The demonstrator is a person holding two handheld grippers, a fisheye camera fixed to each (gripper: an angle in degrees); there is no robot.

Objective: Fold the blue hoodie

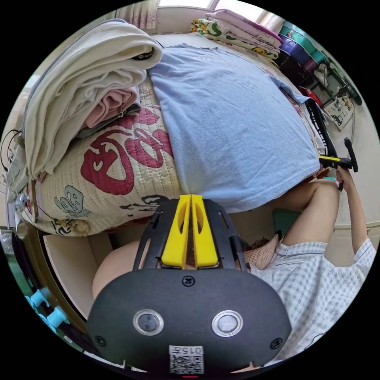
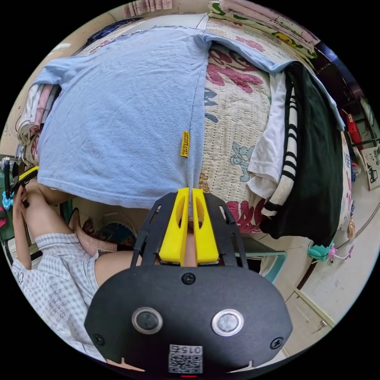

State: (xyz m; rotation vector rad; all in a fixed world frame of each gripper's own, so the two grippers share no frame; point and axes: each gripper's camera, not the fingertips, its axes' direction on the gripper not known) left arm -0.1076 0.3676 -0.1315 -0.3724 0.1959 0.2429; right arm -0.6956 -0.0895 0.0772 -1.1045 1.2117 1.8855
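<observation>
Hoodie (image 2: 118,114) hem overhangs bed (image 2: 233,130); hood hidden (beneath it?).

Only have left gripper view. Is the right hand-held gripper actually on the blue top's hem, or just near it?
Observer: On it. In right gripper view the right hand-held gripper has both jaws closed on the hem corner of the blue top, right at the side seam.
Operator: Anything on that seam?
Observer: A small yellow tag is sewn on it, a little way up the seam from the grip.
Operator: What's next to the top on that side?
Observer: A white garment and a black striped garment lie on the quilt, with bare quilt between them and the seam.
</observation>
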